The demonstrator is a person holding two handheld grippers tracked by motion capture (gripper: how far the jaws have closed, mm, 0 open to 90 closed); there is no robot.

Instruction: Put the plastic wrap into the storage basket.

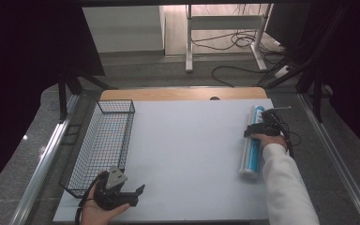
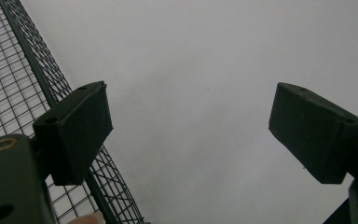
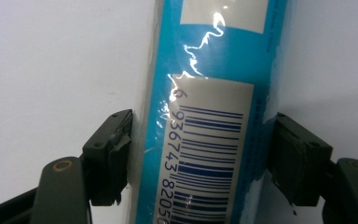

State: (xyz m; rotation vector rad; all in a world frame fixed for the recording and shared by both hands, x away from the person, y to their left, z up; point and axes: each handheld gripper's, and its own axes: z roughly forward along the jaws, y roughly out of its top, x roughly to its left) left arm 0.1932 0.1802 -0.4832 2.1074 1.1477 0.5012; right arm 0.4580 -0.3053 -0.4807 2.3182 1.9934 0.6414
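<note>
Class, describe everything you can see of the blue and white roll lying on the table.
The long blue and white cylindrical roll is wrapped in glossy, wrinkled clear film and carries a white barcode label with printed digits. It lies flat near the right edge of the white table, pointing away from the person. The right hand-held gripper straddles it, jaws against both sides.

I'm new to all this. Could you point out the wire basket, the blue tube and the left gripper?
wire basket (image 1: 104, 145), high view, mesh floor.
blue tube (image 3: 205, 154), right gripper view, barcode label.
left gripper (image 1: 137, 193), high view, between its jaws.
</note>
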